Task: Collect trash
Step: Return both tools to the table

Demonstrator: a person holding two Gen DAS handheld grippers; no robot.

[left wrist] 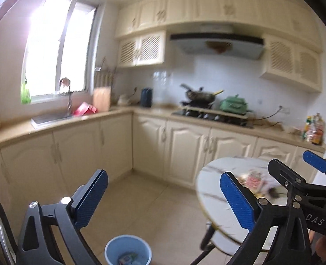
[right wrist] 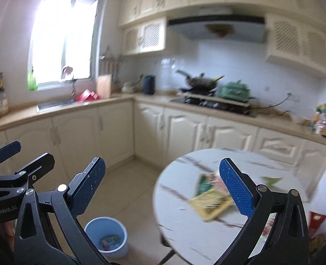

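Note:
Both grippers hang open in mid-air with nothing between their blue pads. My left gripper is above the floor, and its side shows in the right wrist view as left gripper. My right gripper hovers over the near edge of the round marble table; it appears beside the left one as right gripper. On the table lie a yellow packet, a green packet and other blurred wrappers. A light blue bin stands on the floor below with a wrapper inside.
Cream kitchen cabinets run along two walls. A sink sits under the window, and a hob with a wok and a green pot stands at the back. Bottles are at the counter's right end. A red packet shows past the table's right edge.

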